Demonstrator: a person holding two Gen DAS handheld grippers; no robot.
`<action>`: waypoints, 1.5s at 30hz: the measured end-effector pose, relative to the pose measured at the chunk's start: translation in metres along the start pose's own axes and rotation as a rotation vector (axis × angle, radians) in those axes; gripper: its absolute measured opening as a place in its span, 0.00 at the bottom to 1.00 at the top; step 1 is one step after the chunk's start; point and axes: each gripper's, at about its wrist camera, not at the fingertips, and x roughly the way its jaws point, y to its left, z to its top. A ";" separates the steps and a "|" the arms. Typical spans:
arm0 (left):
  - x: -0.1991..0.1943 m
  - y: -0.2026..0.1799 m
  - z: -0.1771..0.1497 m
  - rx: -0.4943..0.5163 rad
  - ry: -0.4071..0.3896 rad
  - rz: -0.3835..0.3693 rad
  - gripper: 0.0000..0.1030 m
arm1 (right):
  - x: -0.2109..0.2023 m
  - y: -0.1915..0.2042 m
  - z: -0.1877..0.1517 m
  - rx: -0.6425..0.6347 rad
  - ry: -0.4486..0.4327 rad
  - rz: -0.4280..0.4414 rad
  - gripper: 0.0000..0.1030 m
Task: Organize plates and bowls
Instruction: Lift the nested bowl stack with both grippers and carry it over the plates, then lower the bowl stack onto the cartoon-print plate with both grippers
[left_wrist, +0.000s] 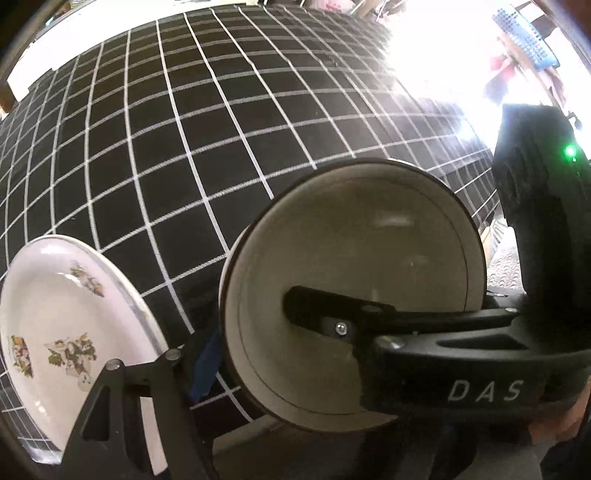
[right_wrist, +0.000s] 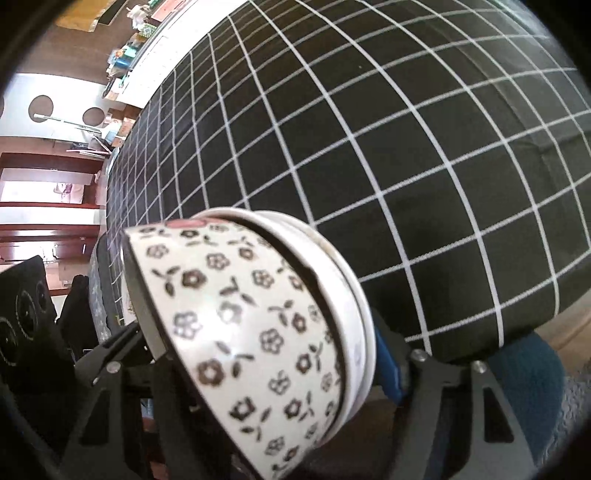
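Observation:
In the left wrist view my left gripper (left_wrist: 255, 343) is shut on the rim of a plain cream bowl (left_wrist: 406, 236), one finger (left_wrist: 325, 314) inside it, and holds it tilted above the table. A white plate with flower prints (left_wrist: 48, 321) lies at the lower left on the cloth. In the right wrist view my right gripper (right_wrist: 266, 354) is shut on a stack of bowls: a white bowl with dark flower print (right_wrist: 236, 325) nested against a white bowl (right_wrist: 332, 266), held on their side above the table's near edge.
A black tablecloth with a white grid (left_wrist: 184, 129) covers the table and also shows in the right wrist view (right_wrist: 369, 129). A black device with a green light (left_wrist: 546, 206) is at the right. Shelves and clutter (right_wrist: 122, 66) lie beyond the table's far left.

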 end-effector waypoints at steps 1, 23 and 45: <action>-0.004 0.000 0.001 -0.005 -0.010 -0.002 0.70 | -0.004 0.006 0.000 -0.013 -0.005 -0.005 0.72; -0.113 0.166 -0.038 -0.299 -0.159 0.090 0.70 | 0.071 0.192 0.009 -0.316 0.125 -0.001 0.72; -0.073 0.171 -0.041 -0.304 -0.146 0.087 0.70 | 0.092 0.181 0.008 -0.323 0.165 -0.020 0.73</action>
